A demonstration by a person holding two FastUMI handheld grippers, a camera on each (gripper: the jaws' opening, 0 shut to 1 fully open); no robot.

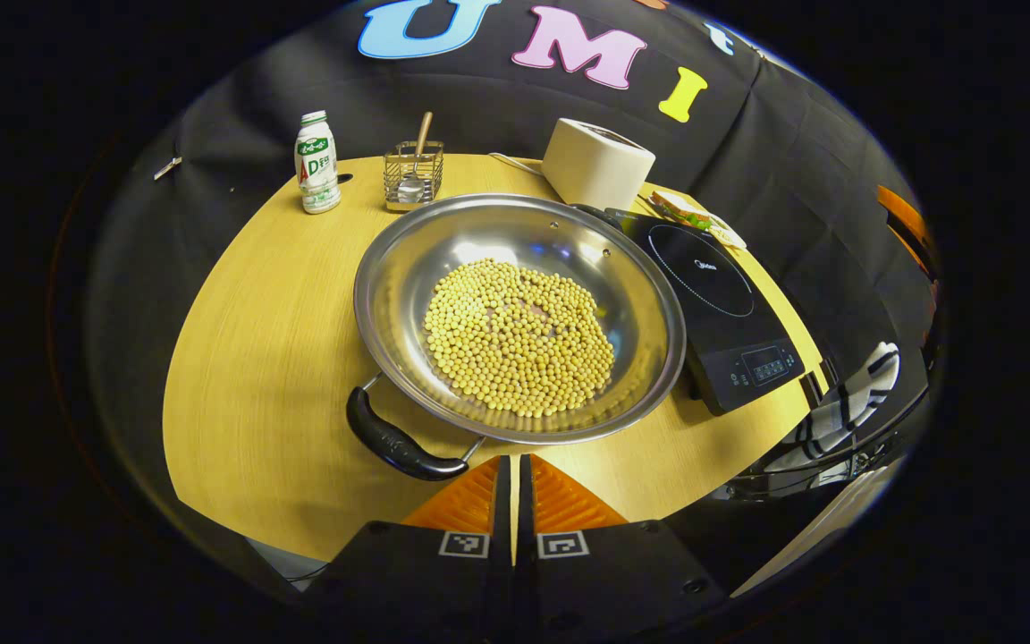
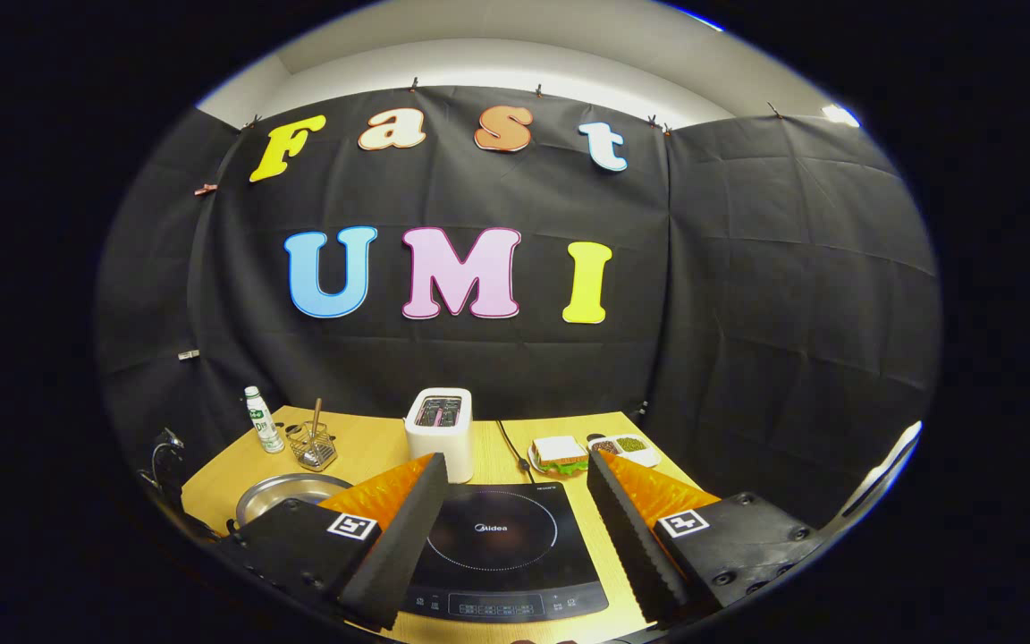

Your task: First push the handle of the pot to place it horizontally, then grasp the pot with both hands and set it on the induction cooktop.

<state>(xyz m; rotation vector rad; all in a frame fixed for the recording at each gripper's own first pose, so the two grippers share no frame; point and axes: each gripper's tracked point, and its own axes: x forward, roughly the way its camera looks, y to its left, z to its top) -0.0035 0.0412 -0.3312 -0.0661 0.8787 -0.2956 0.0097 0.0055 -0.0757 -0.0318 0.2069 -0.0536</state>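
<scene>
- Centrally on the wooden table (image 1: pixel 256 358): steel pot (image 1: pixel 569 241) holding a mound of yellow beans (image 1: pixel 519 335), its black handle (image 1: pixel 399 443) at the near left rim, angled across the tabletop.
- Just right of the pot: black induction cooktop (image 1: pixel 721 295), bare on top, its edge close to the pot's rim.
- Below the handle, near but apart from it: left gripper (image 1: pixel 515 483), fingers pressed together with a thin slit between, holding nothing.
- Above the cooktop's near edge: right gripper (image 2: pixel 510 528), jaws spread wide, holding nothing.
- Behind the cooktop: white toaster (image 2: pixel 440 429), sandwich (image 2: pixel 558 454).
- At the far left: milk bottle (image 1: pixel 316 163), wire basket (image 1: pixel 413 176) with a spoon.
</scene>
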